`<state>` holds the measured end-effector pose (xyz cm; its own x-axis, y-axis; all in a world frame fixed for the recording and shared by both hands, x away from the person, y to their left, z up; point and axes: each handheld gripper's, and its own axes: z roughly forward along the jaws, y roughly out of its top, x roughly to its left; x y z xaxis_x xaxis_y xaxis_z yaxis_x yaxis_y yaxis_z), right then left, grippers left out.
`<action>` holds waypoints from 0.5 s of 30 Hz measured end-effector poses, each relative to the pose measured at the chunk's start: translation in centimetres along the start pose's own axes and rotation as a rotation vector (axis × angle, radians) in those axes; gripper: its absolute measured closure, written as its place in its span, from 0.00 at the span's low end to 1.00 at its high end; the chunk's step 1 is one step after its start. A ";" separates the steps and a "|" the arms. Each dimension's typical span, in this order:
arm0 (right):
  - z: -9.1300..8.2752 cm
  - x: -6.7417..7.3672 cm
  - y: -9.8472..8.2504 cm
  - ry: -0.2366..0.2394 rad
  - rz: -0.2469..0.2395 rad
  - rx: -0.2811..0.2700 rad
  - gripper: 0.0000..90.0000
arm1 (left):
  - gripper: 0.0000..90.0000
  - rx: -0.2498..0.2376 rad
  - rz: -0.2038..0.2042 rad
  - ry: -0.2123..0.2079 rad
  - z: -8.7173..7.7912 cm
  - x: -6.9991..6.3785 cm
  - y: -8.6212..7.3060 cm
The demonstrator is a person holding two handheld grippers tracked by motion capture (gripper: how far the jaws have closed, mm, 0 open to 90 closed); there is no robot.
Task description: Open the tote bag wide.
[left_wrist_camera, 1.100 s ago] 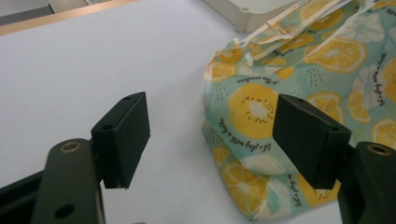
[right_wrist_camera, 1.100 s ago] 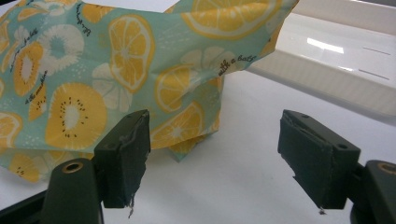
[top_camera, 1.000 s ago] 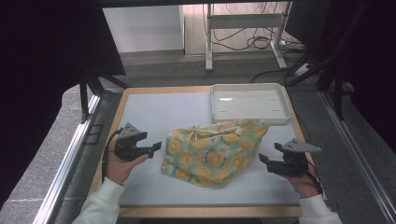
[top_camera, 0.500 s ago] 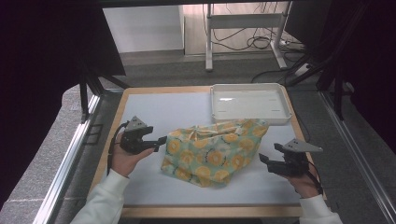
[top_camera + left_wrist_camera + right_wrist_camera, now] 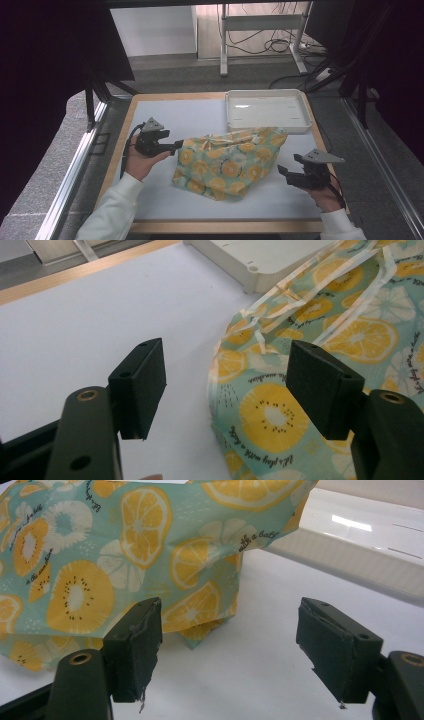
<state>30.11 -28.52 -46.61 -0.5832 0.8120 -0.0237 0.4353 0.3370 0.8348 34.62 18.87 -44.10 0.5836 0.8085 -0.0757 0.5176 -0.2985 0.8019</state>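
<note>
Both grippers, jaws apart, flank the fruit-print cloth [image 5: 230, 160], seemingly untouched.

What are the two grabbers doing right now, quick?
Left gripper: open, holding nothing, jaws either side of the cloth's edge.
Right gripper: open, holding nothing, short of the cloth.
</note>
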 end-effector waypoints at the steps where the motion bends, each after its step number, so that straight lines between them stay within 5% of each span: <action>1: 0.0 0.0 0.0 -0.001 0.001 0.000 0.29 | 0.37 0.001 0.000 -0.001 0.1 0.0 0.1; 15: -0.1 0.0 0.0 0.007 0.012 -0.003 0.29 | 0.39 0.028 0.015 -0.015 2.1 0.3 1.5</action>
<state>30.07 -28.59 -46.53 -0.5831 0.8123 -0.0098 0.4402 0.3261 0.8366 36.90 17.64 -44.11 0.6006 0.7962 -0.0730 0.5258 -0.3245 0.7863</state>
